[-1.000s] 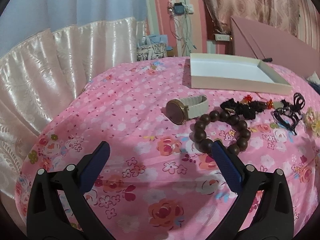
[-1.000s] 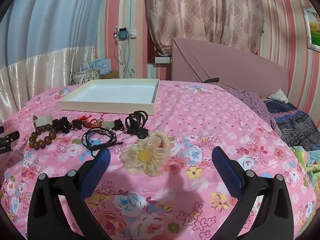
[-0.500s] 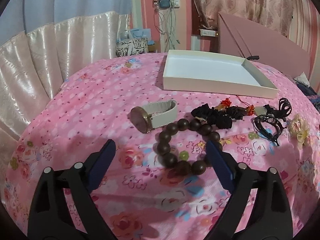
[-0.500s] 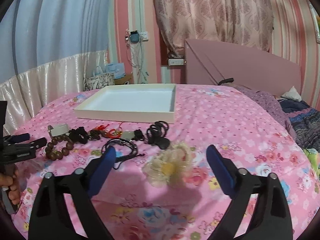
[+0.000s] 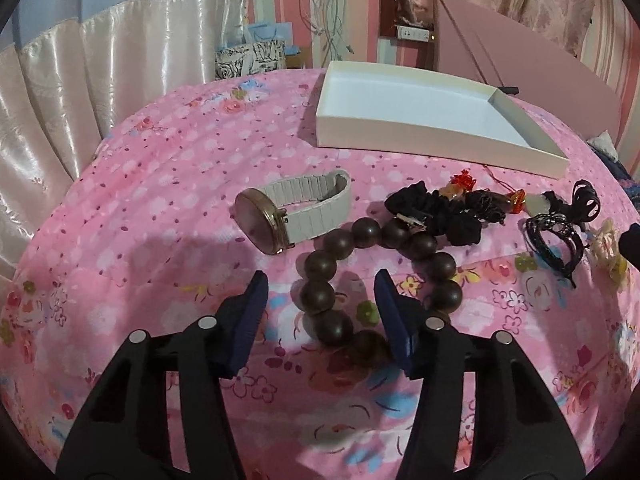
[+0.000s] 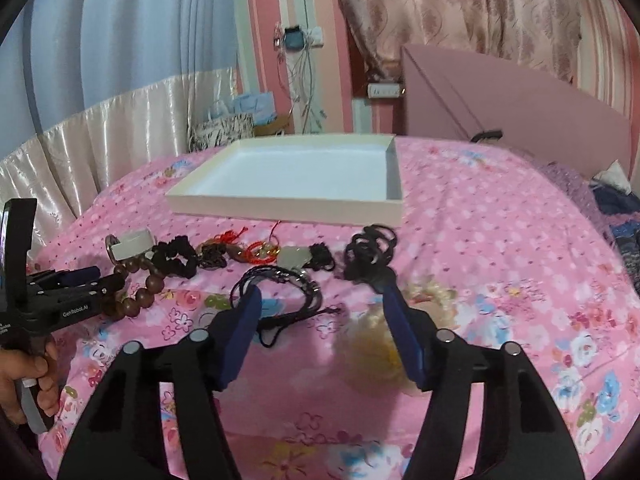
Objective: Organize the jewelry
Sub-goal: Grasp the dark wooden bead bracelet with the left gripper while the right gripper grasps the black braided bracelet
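Fingers of left gripper (image 5: 320,300) about half open, jaws have just been closing, straddling the near-left arc of the bead bracelet (image 5: 376,276); pads not touching beads yet. Right gripper (image 6: 320,312) same: half open, just been closing, black cord bracelet (image 6: 280,284) partly between its jaws, cream fabric flower (image 6: 376,344) under the right one, nothing gripped. Beads look hard, round, probably slick and fairly heavy on elastic; my call: pinch across one bead or the string gap, expect the loop to dangle. Dark brown glossy spheres, one loop, flat on pink floral bedspread (image 5: 140,200), touching watch (image 5: 288,212) and black scrunchie (image 5: 432,212). White tray (image 5: 420,136) beyond, empty.
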Demonstrator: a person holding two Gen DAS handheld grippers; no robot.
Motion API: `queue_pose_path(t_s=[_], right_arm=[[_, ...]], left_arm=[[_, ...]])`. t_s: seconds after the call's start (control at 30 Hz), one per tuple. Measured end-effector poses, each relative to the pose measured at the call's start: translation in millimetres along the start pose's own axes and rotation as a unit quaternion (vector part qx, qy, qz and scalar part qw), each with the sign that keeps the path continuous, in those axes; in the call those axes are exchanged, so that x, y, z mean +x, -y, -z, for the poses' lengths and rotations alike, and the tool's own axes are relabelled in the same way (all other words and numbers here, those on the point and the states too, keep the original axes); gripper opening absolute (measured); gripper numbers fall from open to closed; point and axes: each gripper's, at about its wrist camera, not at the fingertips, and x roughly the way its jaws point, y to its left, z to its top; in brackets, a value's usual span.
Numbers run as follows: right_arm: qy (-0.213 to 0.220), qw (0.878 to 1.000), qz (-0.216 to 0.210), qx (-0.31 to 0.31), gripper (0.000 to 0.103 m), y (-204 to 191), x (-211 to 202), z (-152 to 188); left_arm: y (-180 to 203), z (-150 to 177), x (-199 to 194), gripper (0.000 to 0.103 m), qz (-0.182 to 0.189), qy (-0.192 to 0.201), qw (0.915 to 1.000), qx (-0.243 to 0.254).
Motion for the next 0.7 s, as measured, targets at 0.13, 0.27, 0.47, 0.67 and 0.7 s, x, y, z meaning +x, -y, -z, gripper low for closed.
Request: queue_pose_path(t_s=[0.13, 0.27, 0.47, 0.67, 0.7], right_arm=[[-0.016, 1.000, 0.002, -0.004, 0.061, -6.2, 11.8, -2.7], [-0.035, 0.999, 0.014, -0.002, 0.061, -9.0, 29.3, -4.5], [-0.081, 0.996, 0.023, 0.006, 0.055, -5.2, 56.2, -2.2], [-0.108, 0.994, 0.025, 0.007, 0.053, -3.2, 73.8, -3.4], [-0.113, 0.993, 0.026, 0.005, 0.053, -4.4, 76.4, -2.6]], left_arm=[[-1.3, -1.7, 7.2, 0.051, 0.009, -0.012, 0.9999, -0.001], [-0.5, -1.7, 14.8, 0.050, 0.013, -0.025, 0.9996, 0.002], [4.3, -1.6, 18.2, 0.050, 0.001, -0.032, 0.9994, 0.011], [8.5, -4.4, 22.8, 0.052, -0.004, -0.038, 0.9991, 0.021], [9.1, -4.5, 22.9, 0.053, -0.005, -0.038, 0.9990, 0.023]])
